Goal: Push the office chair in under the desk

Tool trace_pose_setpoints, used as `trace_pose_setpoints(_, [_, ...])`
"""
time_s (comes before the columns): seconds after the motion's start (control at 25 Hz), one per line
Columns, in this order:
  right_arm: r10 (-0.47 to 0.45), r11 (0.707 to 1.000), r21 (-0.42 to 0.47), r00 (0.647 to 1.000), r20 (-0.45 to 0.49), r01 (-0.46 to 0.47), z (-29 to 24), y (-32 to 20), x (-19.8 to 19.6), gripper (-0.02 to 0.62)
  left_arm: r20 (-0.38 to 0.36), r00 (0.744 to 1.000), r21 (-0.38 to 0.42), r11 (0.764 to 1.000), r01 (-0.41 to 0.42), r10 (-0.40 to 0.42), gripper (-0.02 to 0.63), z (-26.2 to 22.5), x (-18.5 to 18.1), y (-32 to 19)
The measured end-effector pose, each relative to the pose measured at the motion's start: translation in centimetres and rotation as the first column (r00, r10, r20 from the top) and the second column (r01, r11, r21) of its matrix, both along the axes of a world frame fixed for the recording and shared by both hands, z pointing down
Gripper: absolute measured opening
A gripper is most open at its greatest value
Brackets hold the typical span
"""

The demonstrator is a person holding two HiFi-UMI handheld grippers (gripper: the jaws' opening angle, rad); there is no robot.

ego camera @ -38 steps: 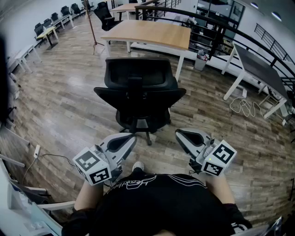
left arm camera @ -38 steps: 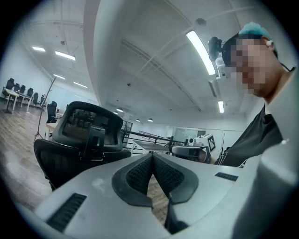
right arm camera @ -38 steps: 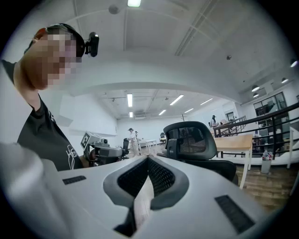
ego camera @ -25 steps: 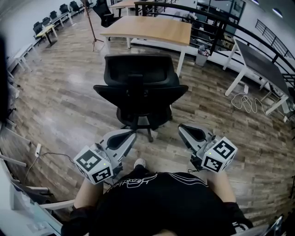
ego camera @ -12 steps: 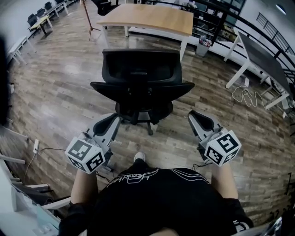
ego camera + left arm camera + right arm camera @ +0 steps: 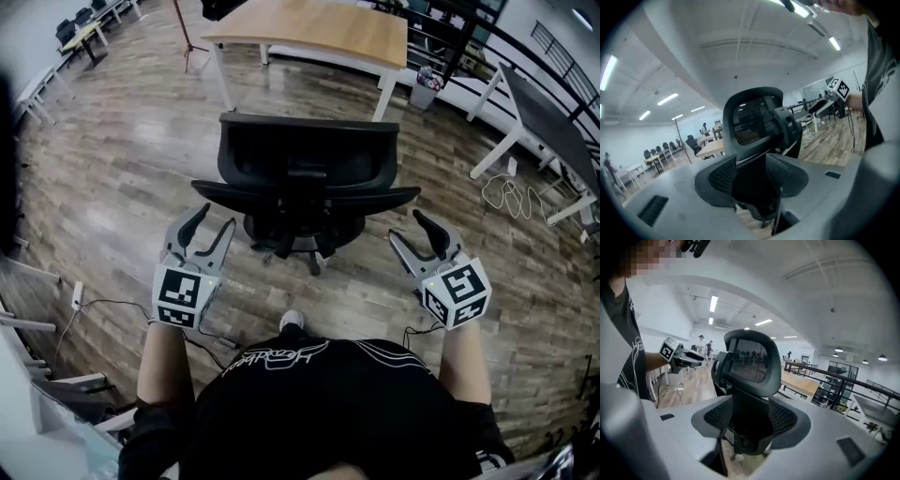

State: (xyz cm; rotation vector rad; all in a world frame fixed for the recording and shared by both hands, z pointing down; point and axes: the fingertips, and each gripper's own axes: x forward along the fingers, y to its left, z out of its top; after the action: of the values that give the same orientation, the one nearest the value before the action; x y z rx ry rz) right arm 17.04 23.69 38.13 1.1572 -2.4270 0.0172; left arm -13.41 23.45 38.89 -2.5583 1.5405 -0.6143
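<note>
The chair (image 6: 305, 155) sat unpushed, well apart from the desk (image 6: 319, 23) at 12 o'clock; the left gripper (image 6: 214, 220) and right gripper (image 6: 408, 227), jaws just opened and empty, flanked it.

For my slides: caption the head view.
Left gripper and right gripper, jaws just opened, empty, flank office chair before wooden desk.

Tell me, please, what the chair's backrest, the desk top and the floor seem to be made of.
Backrest: black woven mesh in a smooth black frame, probably plastic; the open weave shows.
Desk top: pale wood or wood-look laminate, matte, evenly coloured.
Floor: brown wood-pattern planks, glossy with light reflections; real wood or laminate, I cannot tell.
</note>
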Motion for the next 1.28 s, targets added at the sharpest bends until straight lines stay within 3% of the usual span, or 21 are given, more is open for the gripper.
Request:
trace_pose_setpoints(0.16, [0.003, 1.0, 0.019, 0.984, -0.179, 0.0, 1.9, -2.4, -0.1, 0.261, 0.194, 0.98, 0.008, 0.999, -0.045, 0.043, 0.225, 1.6, -1.5, -2.7])
trace_pose_setpoints(0.32, [-0.021, 1.0, 0.01, 0.932, -0.361, 0.027, 3.8, -4.2, -0.5, 0.265, 0.385, 0.917, -0.015, 0.994, -0.109, 0.106, 0.23, 3.4, -2.4, -4.6])
trace_pose_setpoints(0.52, [-0.039, 0.994, 0.059, 0.826, -0.562, 0.087, 6.4, -5.8, -0.6, 0.265, 0.538, 0.823, -0.063, 0.983, -0.175, 0.181, 0.232, 5.8, -3.3, -6.1])
trace_pose_setpoints(0.72, [-0.008, 0.988, 0.101, 0.702, -0.712, 0.114, 7.5, -8.0, 0.3, 0.265, 0.626, 0.748, -0.093, 0.973, -0.21, 0.222, 0.232, 7.8, -3.8, -7.7])
trace_pose_setpoints(0.92, [0.016, 0.983, 0.132, 0.645, -0.764, 0.131, 8.1, -9.5, 0.9, 0.265, 0.638, 0.731, -0.104, 0.967, -0.231, 0.243, 0.232, 8.3, -3.7, -8.7])
trace_pose_setpoints(1.28, [-0.089, 0.982, 0.036, 0.618, -0.781, 0.188, 8.7, -9.7, 0.8, 0.245, 0.597, 0.735, -0.187, 0.947, -0.262, 0.322, 0.229, 8.9, -3.4, -8.9])
